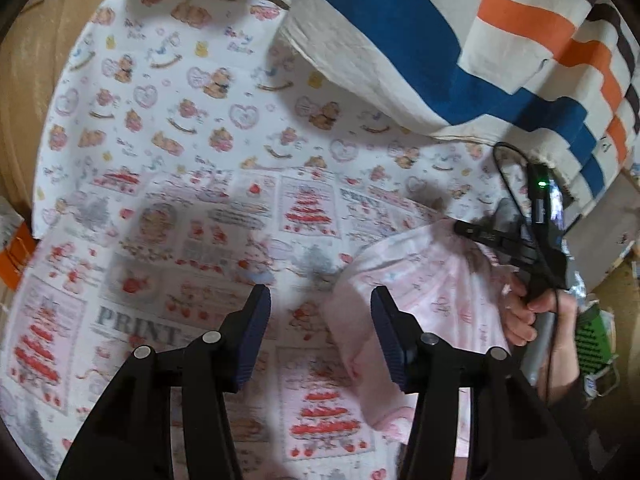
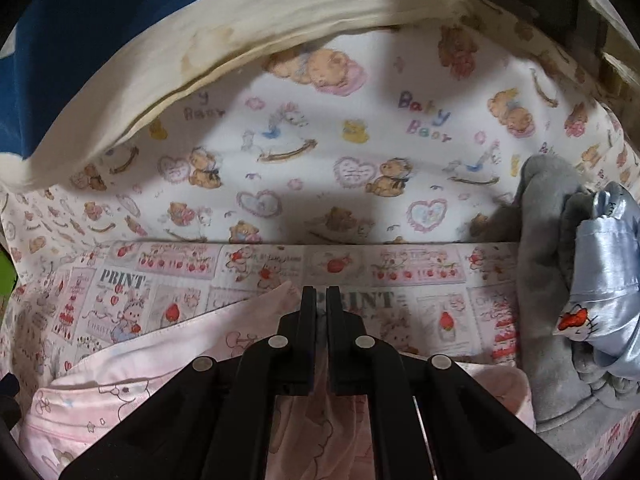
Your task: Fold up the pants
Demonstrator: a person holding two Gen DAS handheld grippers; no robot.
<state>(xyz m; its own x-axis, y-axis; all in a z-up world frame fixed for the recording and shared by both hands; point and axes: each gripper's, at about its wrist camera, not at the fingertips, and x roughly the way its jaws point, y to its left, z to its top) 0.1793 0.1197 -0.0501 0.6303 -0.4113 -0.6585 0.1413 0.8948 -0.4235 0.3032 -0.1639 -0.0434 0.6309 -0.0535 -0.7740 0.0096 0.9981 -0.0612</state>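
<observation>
Pale pink printed pants [image 1: 432, 280] lie bunched on a bed sheet with a strawberry and teddy-bear print [image 1: 192, 128]. My left gripper [image 1: 320, 320] is open just left of the pants, and its right finger [image 1: 386, 320] is at the cloth's edge with nothing pinched. A hand [image 1: 520, 320] holds my right gripper [image 1: 464, 230], which meets the raised far edge of the pants. In the right wrist view my right gripper [image 2: 320, 304] is shut, with the pink pants [image 2: 112, 380] gathered under and between its fingers.
A cream blanket with blue, orange and brown stripes [image 1: 400, 40] is heaped at the back right and overhangs the sheet [image 2: 280, 12]. A grey plush cloth [image 2: 544, 240] and a shiny light-blue garment [image 2: 604, 264] lie to the right. Brown floor [image 1: 24, 80] borders the sheet on the left.
</observation>
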